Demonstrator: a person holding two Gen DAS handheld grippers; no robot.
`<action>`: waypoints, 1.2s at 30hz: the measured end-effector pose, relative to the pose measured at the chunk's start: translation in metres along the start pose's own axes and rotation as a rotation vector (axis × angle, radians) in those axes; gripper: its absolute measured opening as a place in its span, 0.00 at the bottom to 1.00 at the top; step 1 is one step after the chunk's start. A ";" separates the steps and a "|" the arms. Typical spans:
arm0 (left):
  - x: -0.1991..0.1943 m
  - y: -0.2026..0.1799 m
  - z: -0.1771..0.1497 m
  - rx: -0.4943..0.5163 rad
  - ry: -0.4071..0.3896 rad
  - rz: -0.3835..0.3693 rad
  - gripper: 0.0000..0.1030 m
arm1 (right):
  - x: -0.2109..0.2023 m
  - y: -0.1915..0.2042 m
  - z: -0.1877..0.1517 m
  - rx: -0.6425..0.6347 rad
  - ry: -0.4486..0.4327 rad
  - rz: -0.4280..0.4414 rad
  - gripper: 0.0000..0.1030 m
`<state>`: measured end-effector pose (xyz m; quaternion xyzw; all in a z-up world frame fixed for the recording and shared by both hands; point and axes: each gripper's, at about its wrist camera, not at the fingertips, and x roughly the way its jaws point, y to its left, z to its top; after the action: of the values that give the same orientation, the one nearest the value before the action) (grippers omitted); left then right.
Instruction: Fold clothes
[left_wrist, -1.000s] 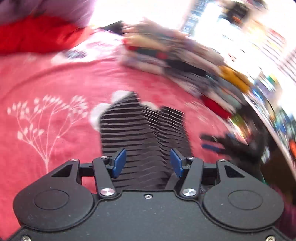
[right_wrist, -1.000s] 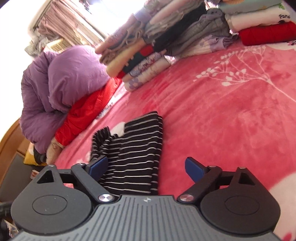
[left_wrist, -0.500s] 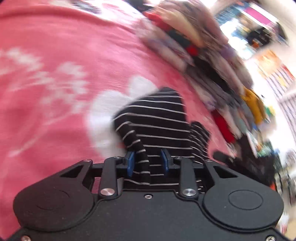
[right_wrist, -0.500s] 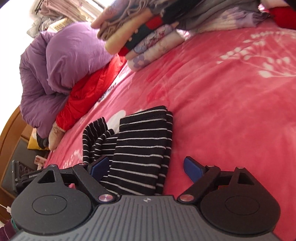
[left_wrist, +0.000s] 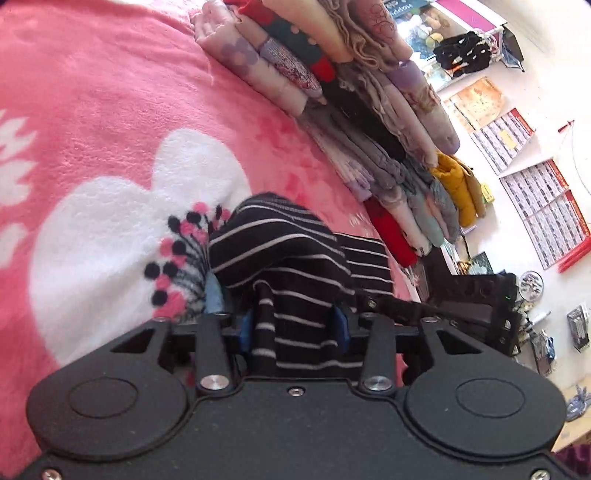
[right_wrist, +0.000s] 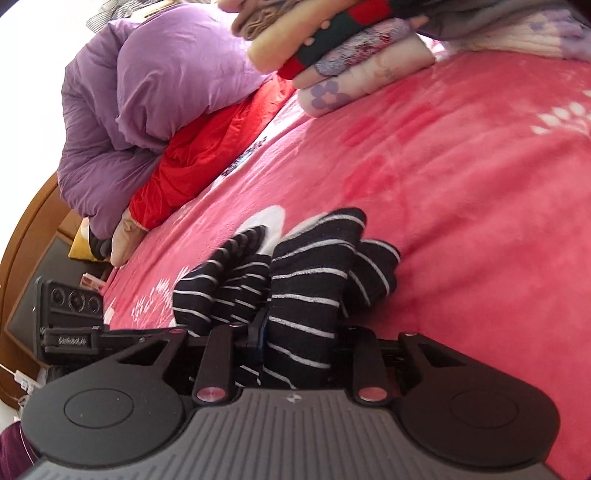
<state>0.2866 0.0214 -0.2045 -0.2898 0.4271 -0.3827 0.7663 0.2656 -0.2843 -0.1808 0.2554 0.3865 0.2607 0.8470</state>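
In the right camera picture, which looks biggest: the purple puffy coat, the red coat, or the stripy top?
1. Purple puffy coat, biggest.
2. and 3. Stripy top and red coat look alike; the top sits nearest the camera and the purple coat covers part of the red one, so no ranking.

White wall, calendars, wooden headboard.

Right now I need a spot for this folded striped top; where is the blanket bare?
Free: the pink blanket between the striped garment and the stacked folded clothes. Crowded: along that stack, and by the purple jacket lying on the red one.
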 end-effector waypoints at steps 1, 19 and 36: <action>0.000 -0.005 0.001 0.032 -0.005 0.008 0.16 | 0.001 0.002 0.001 -0.008 -0.002 0.005 0.26; -0.081 -0.032 0.055 0.275 -0.431 0.145 0.11 | 0.021 0.065 0.087 -0.239 -0.256 0.143 0.21; -0.101 0.002 0.032 0.035 -0.378 0.419 0.43 | 0.012 0.065 0.074 -0.250 -0.204 -0.142 0.78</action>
<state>0.2810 0.1101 -0.1476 -0.2484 0.3205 -0.1623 0.8996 0.3146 -0.2462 -0.1039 0.1453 0.2800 0.2192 0.9233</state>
